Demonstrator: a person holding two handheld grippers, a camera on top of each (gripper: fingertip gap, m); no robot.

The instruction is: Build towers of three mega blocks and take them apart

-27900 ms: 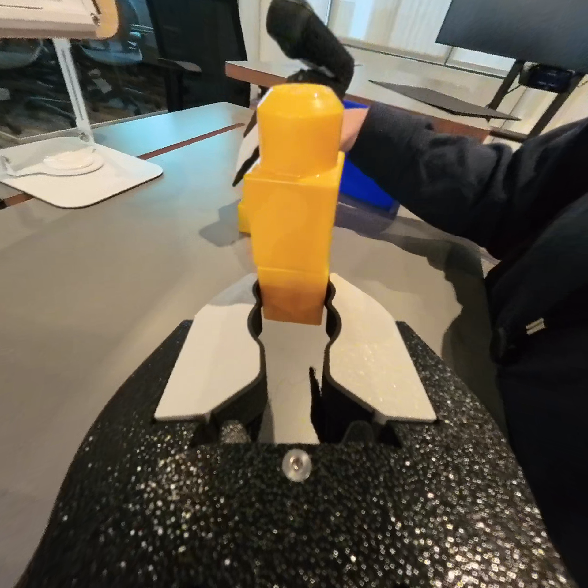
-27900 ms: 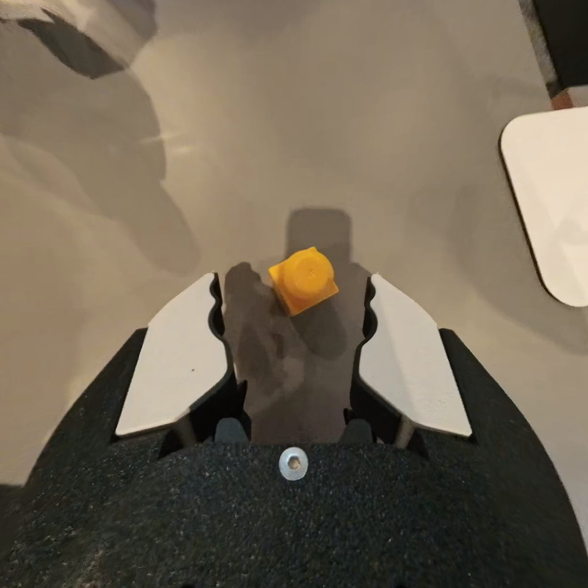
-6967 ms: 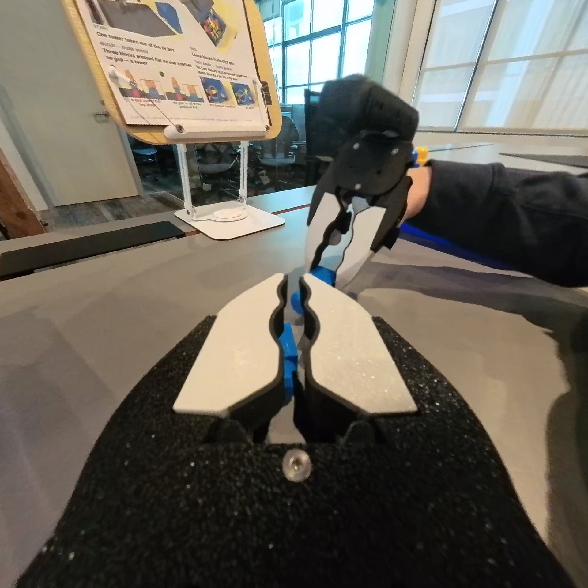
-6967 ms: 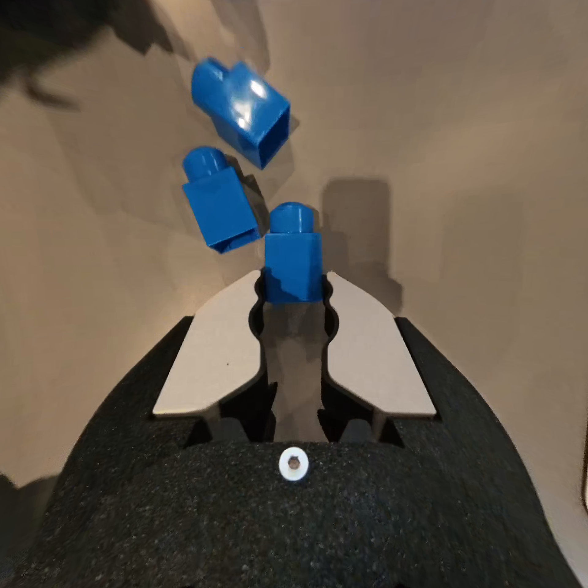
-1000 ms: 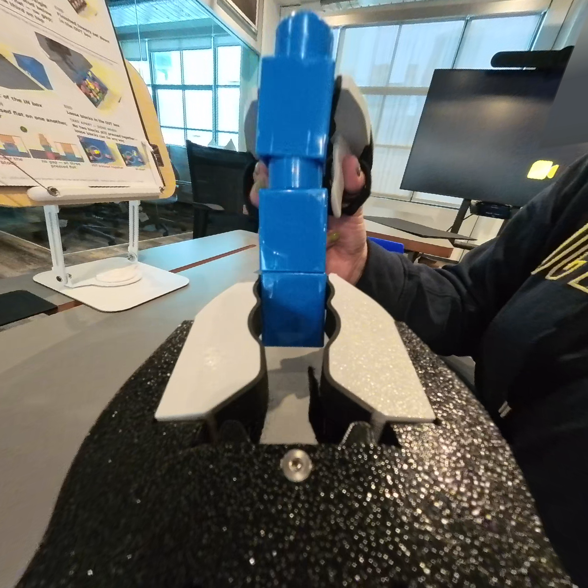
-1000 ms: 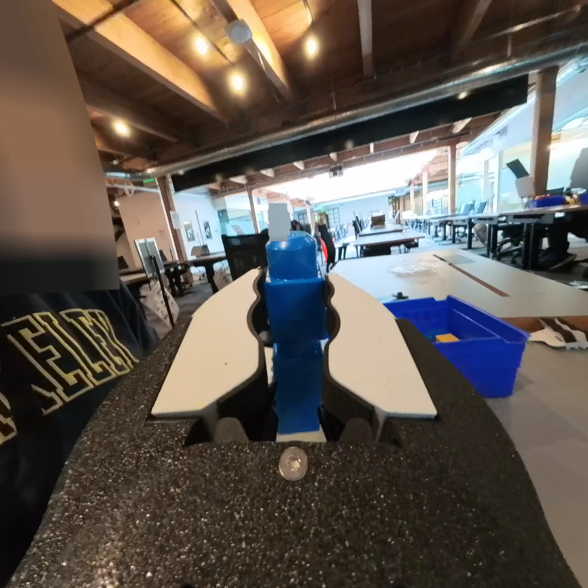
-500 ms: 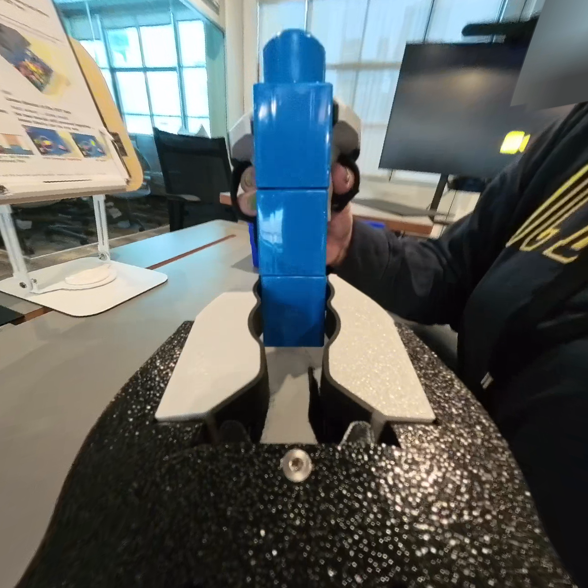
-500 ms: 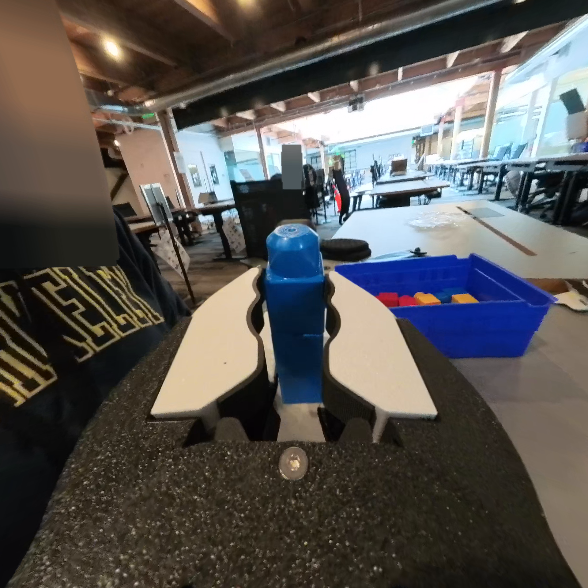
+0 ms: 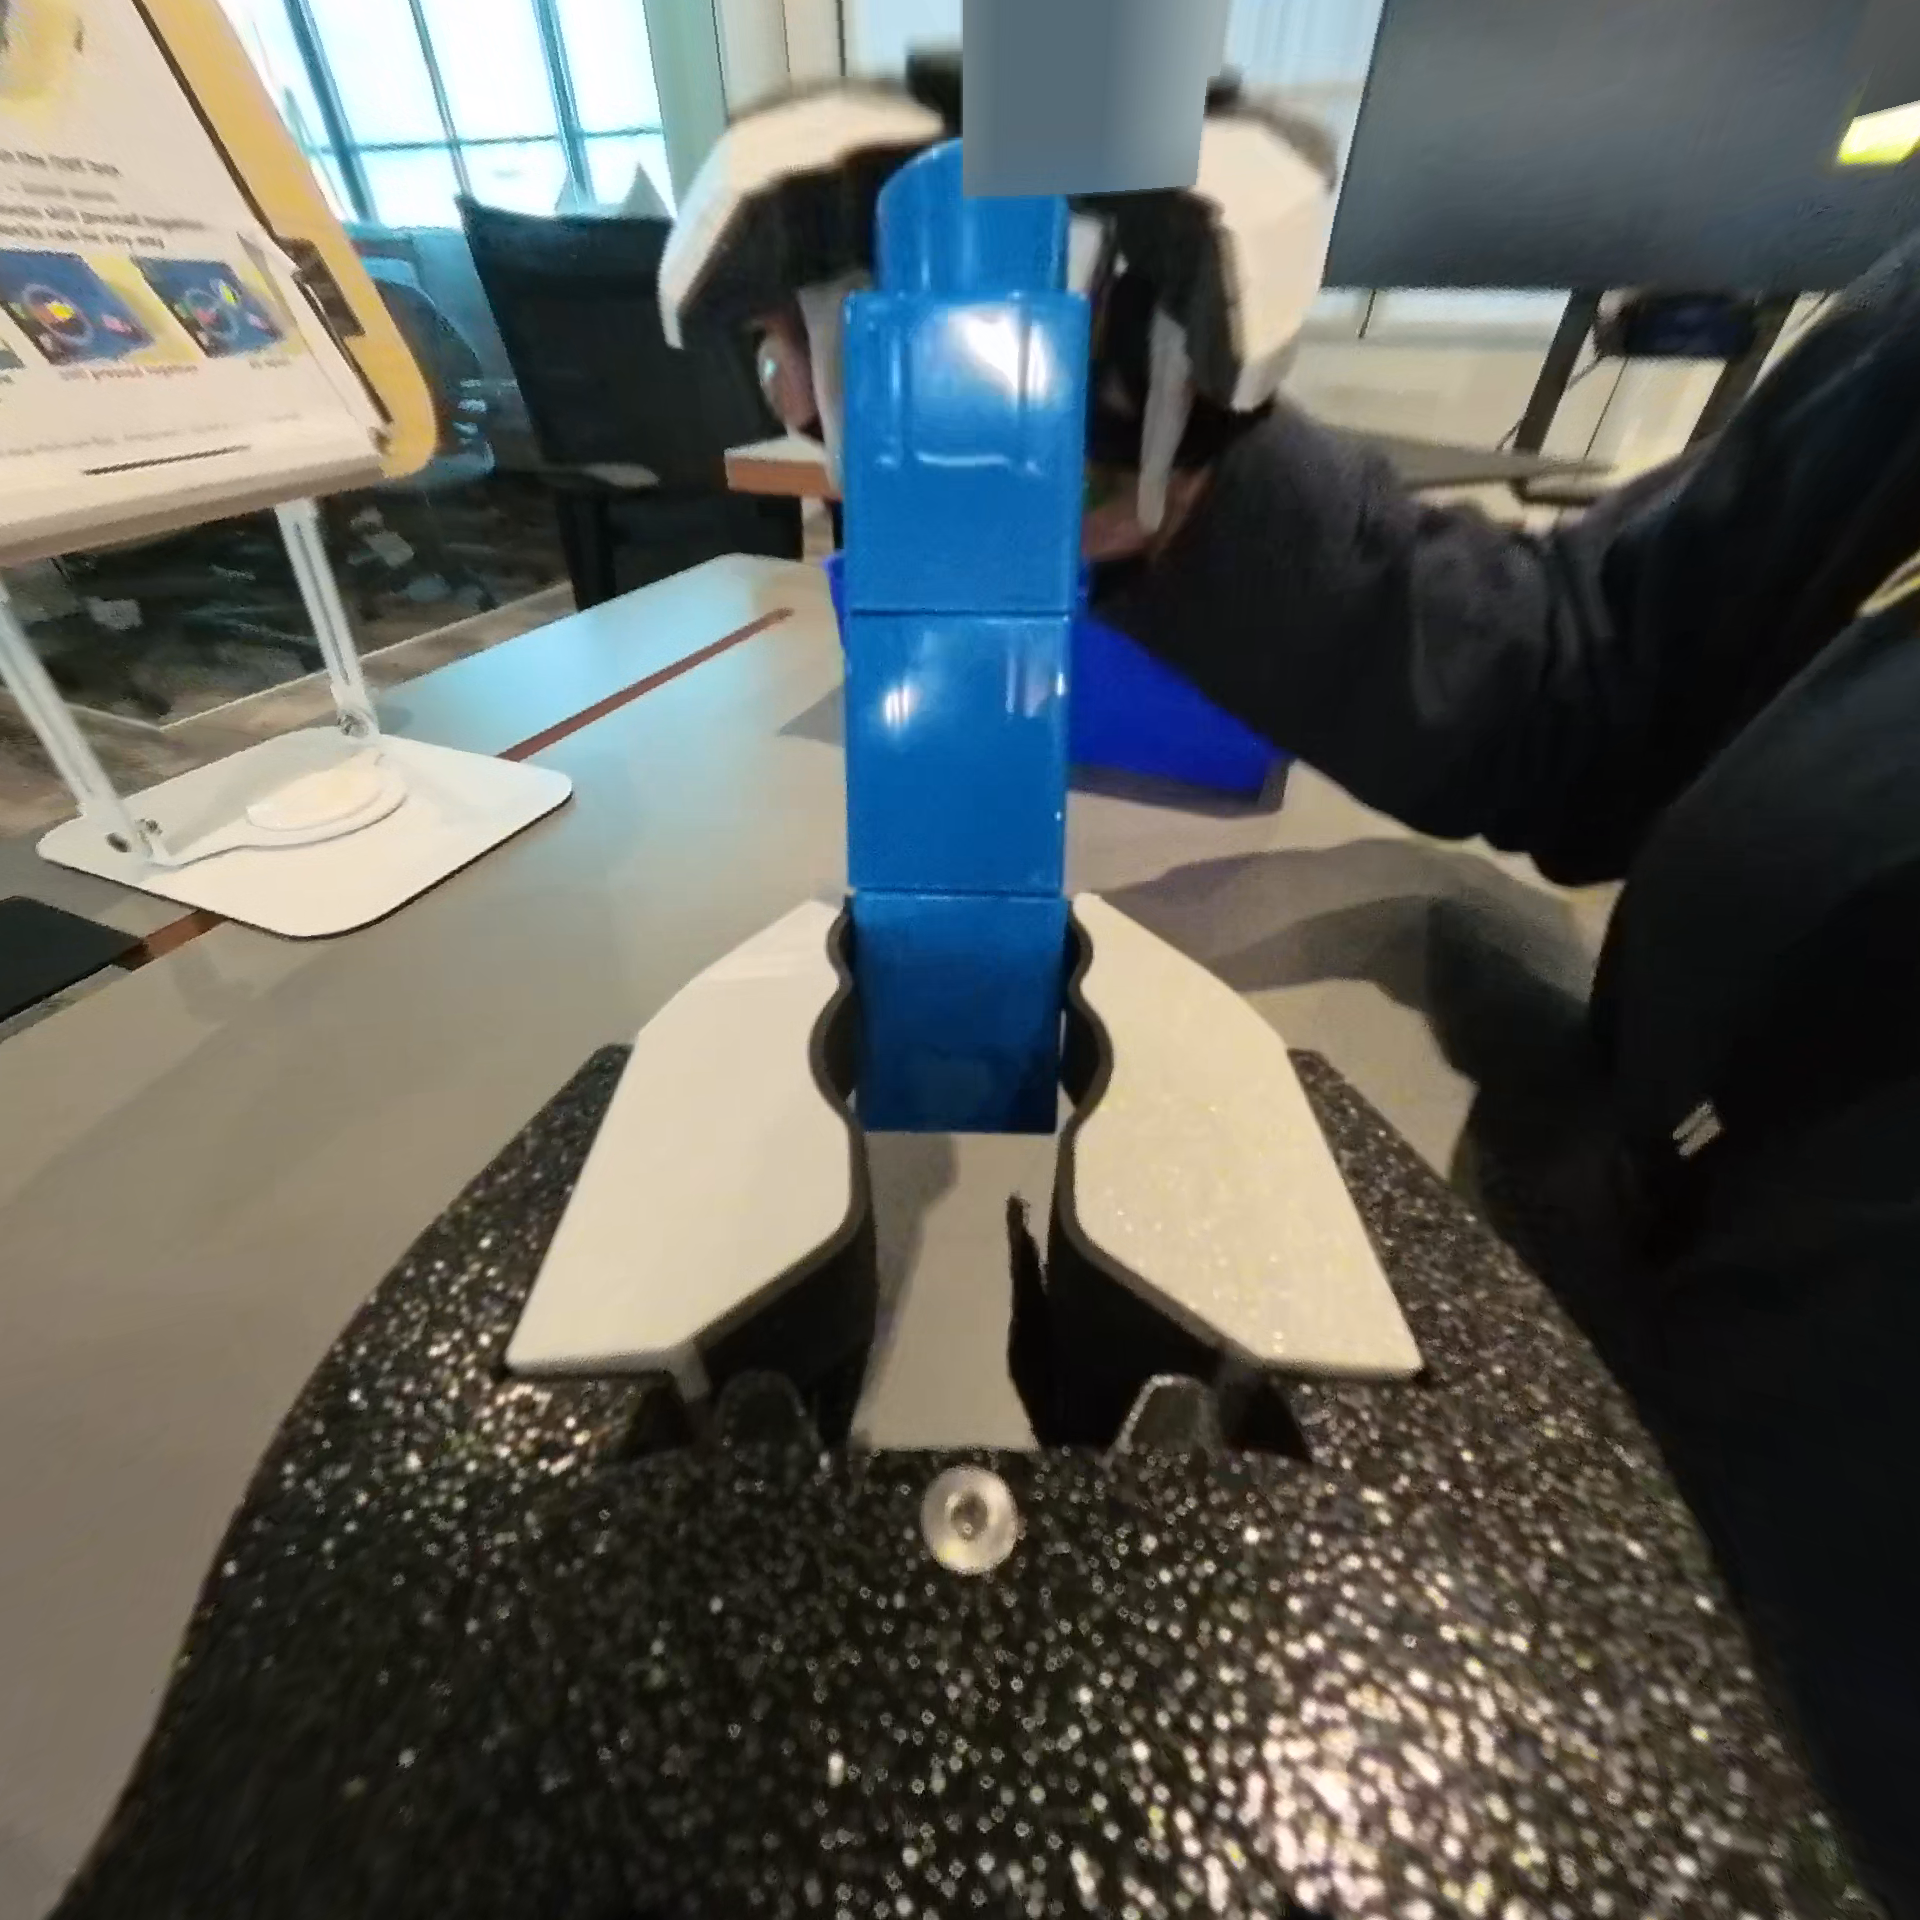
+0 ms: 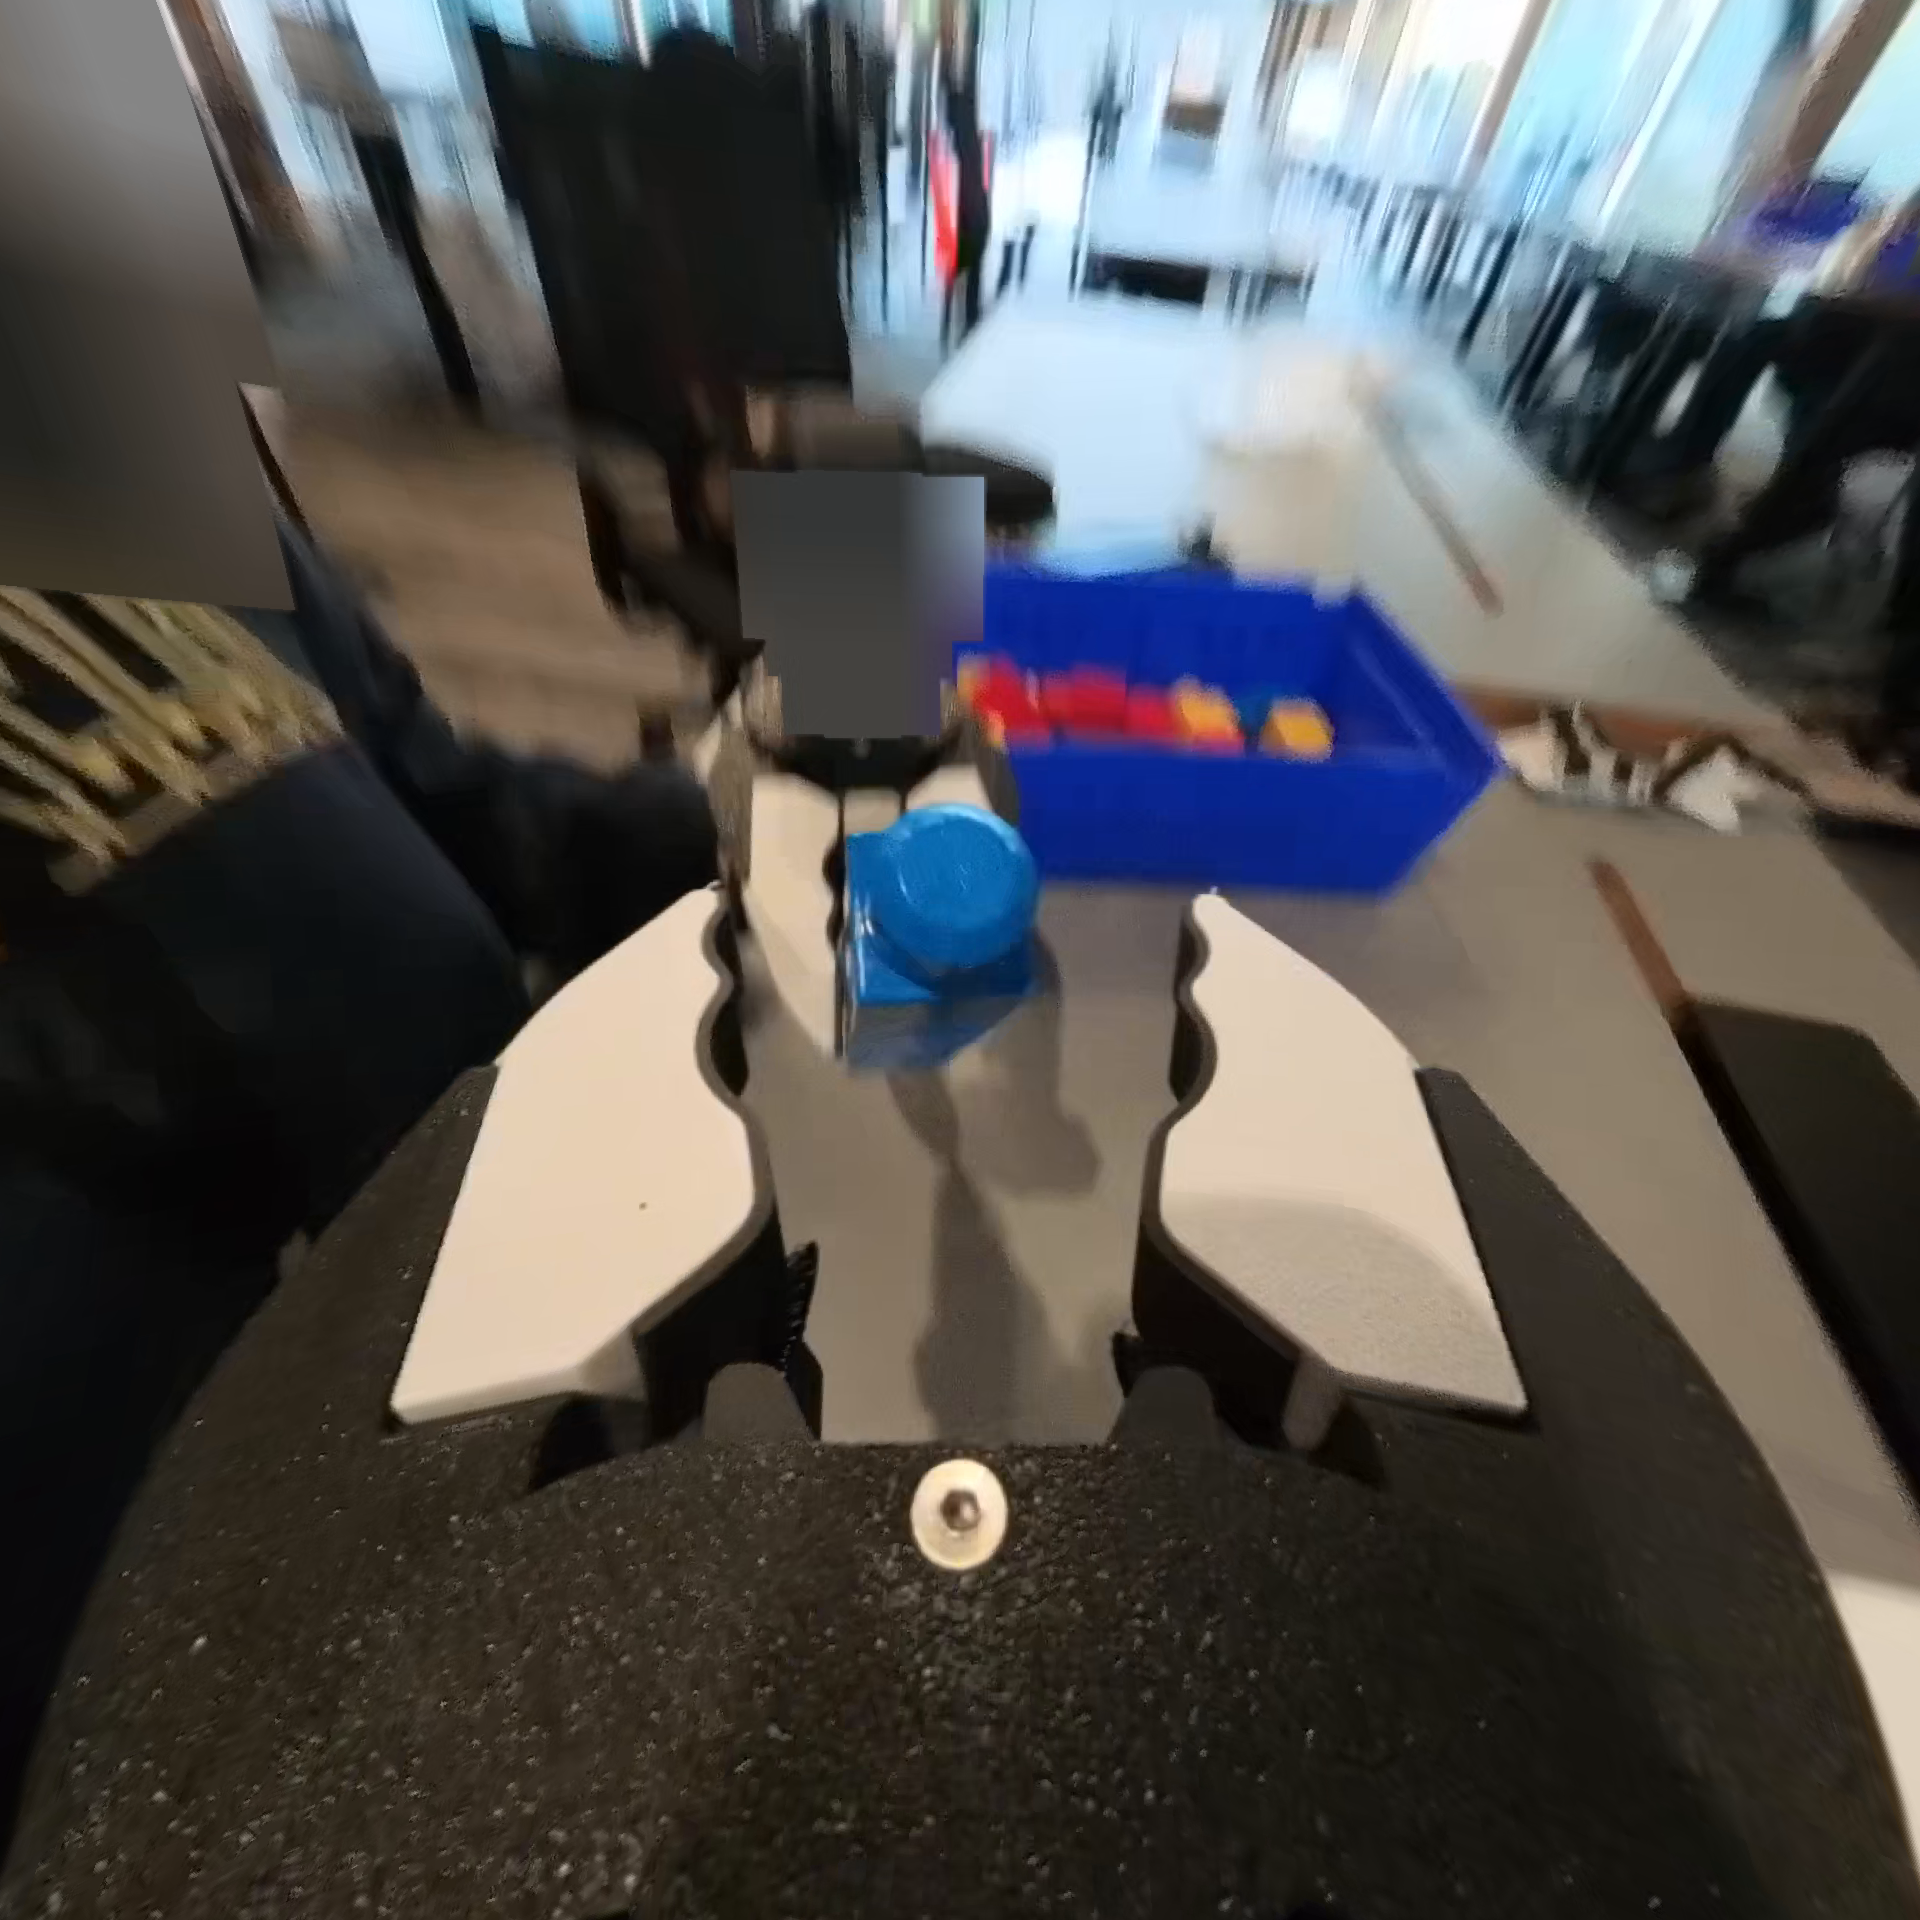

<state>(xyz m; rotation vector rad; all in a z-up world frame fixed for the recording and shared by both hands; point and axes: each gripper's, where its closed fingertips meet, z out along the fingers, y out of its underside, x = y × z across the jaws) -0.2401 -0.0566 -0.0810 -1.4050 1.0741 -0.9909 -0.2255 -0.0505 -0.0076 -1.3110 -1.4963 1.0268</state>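
A tower of three blue mega blocks [image 9: 956, 675] stands upright in my left gripper [image 9: 956, 935], which is shut on the bottom block above the grey table [image 9: 312, 1091]. My right gripper [image 9: 987, 239] is behind the top block, its jaws wide apart and off the block. In the blurred right wrist view my right gripper [image 10: 956, 935] is open and empty. It looks down on the tower's top stud [image 10: 945, 904], which lies between and beyond its fingertips. The left gripper's white finger [image 10: 790, 894] shows beside the tower.
A blue bin [image 10: 1226, 821] with red and orange blocks sits on the table beyond the tower; its corner shows in the left wrist view [image 9: 1153, 717]. A white stand with a printed sheet [image 9: 301, 821] is at the left. A person's dark sleeve [image 9: 1455, 644] crosses the right.
The top block was pressed down onto the other two, closing the gap. My right gripper then let go of it, opened wide and drew back above the tower. The left gripper kept its hold.
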